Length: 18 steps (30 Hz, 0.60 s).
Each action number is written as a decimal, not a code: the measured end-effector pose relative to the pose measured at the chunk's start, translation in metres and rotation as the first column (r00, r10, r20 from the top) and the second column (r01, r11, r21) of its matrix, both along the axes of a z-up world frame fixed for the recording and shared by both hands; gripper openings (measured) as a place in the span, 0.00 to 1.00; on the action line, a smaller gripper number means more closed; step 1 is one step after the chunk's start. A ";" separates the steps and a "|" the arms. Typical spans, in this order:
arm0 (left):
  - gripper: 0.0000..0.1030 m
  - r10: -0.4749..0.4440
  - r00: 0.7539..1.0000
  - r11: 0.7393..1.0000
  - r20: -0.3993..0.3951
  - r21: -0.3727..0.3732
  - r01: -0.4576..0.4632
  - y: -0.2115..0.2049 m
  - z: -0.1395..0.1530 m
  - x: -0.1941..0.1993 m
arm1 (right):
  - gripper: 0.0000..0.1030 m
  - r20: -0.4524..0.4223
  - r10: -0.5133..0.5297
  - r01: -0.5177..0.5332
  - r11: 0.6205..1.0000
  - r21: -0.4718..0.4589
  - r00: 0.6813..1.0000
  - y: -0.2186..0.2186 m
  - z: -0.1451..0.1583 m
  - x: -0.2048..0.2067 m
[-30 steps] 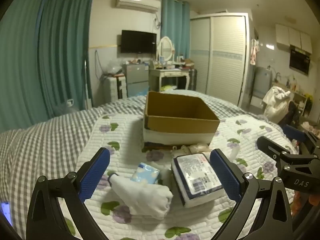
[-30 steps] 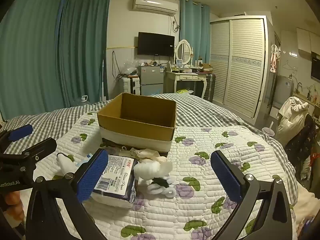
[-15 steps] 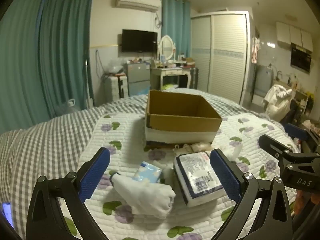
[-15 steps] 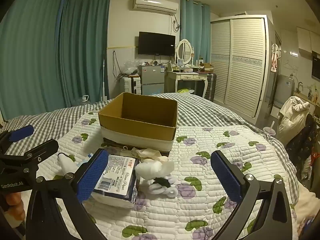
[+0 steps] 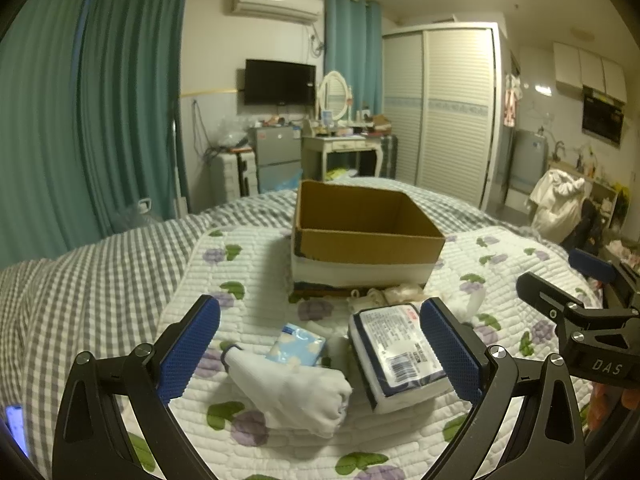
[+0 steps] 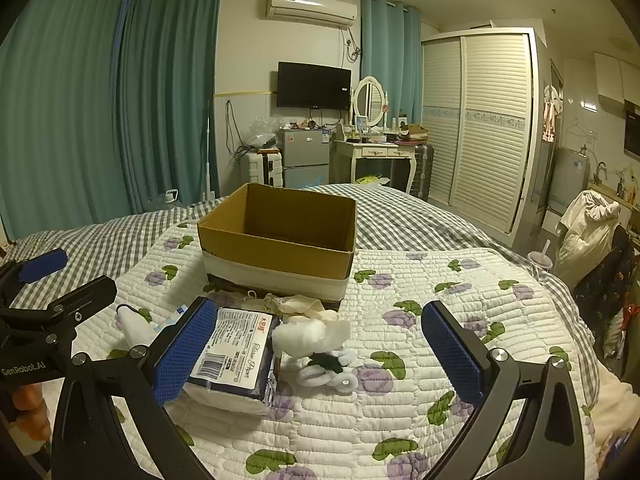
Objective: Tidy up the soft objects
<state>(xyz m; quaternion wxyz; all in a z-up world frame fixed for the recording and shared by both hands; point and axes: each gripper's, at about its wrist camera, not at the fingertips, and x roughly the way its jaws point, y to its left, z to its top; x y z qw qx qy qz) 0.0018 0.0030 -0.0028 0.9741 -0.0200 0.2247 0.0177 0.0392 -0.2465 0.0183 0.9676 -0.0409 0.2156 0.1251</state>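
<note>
Quilt point(image 5: 248, 268) with purple flowers and green leaves covers the bed, and all the soft stuff sits on it in a little pile just past both grippers. The left gripper point(image 5: 320, 344) has its jaws spread wide with nothing in them, hovering above the quilt. Right between its blue pads lies a rolled white sock point(image 5: 292, 392), closest to the camera. Just beyond that is a small blue tissue pack point(image 5: 297, 349), touching or nearly touching the sock. Over by its right pad sits a bigger wrapped tissue pack point(image 5: 398, 354) with a barcode label.

The right gripper point(image 6: 320, 344) is also wide open and empty. That same big pack point(image 6: 236, 354) sits by its left pad, partly hidden behind it. Between the pads, a bit left of center, there's a white fluffy bundle point(image 6: 310, 334) with a dark green bit and white loops at its near end. I honestly can't tell what it is. Some beige fabric point(image 6: 296, 304) lies bunched up just past it, against the foot of the cardboard box point(image 6: 276, 256).

The box is straight ahead of both grippers, open on top, white band around its lower half. What I can see of the inside looks empty.
</note>
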 end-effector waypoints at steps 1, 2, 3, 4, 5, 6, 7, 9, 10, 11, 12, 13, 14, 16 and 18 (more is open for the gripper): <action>0.99 0.001 1.000 1.000 -0.001 0.000 -0.001 0.000 0.000 0.000 | 1.00 0.000 -0.001 0.001 1.000 0.000 1.000 0.000 0.000 0.001; 0.99 0.002 1.000 1.000 -0.002 0.001 -0.002 0.001 0.000 0.001 | 1.00 -0.001 0.001 -0.001 1.000 0.001 1.000 0.000 0.000 0.001; 0.99 0.003 1.000 1.000 -0.003 0.001 -0.003 0.001 0.000 0.001 | 1.00 -0.001 0.002 -0.002 1.000 0.001 1.000 0.001 0.000 0.001; 0.99 0.003 1.000 1.000 -0.004 0.002 -0.003 0.001 0.000 0.001 | 1.00 -0.001 0.000 0.000 1.000 0.002 1.000 -0.001 -0.001 0.001; 0.99 0.003 1.000 1.000 -0.004 0.003 -0.003 0.000 0.000 0.001 | 1.00 -0.004 0.001 -0.001 1.000 0.003 1.000 -0.002 -0.002 0.002; 0.99 0.003 1.000 1.000 -0.004 0.003 -0.003 0.000 0.000 0.000 | 1.00 -0.004 0.002 -0.002 1.000 0.002 1.000 -0.002 -0.002 0.001; 0.99 0.003 1.000 1.000 -0.004 0.003 -0.003 0.000 0.000 0.001 | 1.00 -0.005 0.002 -0.001 1.000 0.003 1.000 -0.003 -0.002 0.002; 0.99 0.002 1.000 1.000 -0.003 0.003 -0.002 0.000 0.000 0.000 | 1.00 -0.004 0.001 -0.001 1.000 0.003 1.000 -0.002 -0.002 0.001; 0.99 0.002 1.000 1.000 -0.003 0.004 -0.002 0.000 0.000 -0.001 | 1.00 -0.004 0.003 -0.003 1.000 0.004 1.000 -0.002 -0.002 0.001; 0.99 0.003 1.000 1.000 -0.003 0.004 -0.003 0.000 0.000 -0.001 | 1.00 -0.004 0.003 -0.003 1.000 0.003 1.000 -0.002 -0.002 0.001; 0.99 0.002 1.000 1.000 -0.003 0.004 -0.002 0.000 0.000 -0.001 | 1.00 -0.004 0.003 -0.003 1.000 0.002 1.000 -0.002 -0.002 0.001; 0.99 0.003 1.000 1.000 -0.003 0.004 -0.003 -0.001 0.000 -0.001 | 1.00 -0.005 0.003 -0.003 1.000 0.003 1.000 -0.002 -0.002 0.001; 0.99 0.004 1.000 1.000 -0.003 0.004 -0.004 0.000 0.000 -0.001 | 1.00 -0.005 0.003 -0.003 1.000 0.004 1.000 -0.002 -0.002 0.001; 0.99 0.003 1.000 1.000 -0.003 0.005 -0.003 -0.002 0.001 -0.002 | 1.00 -0.005 0.003 -0.003 1.000 0.003 1.000 -0.002 -0.002 0.001; 0.99 0.003 1.000 1.000 -0.003 0.005 -0.003 -0.002 0.001 -0.002 | 1.00 -0.006 0.003 -0.003 1.000 0.004 1.000 -0.002 -0.002 0.001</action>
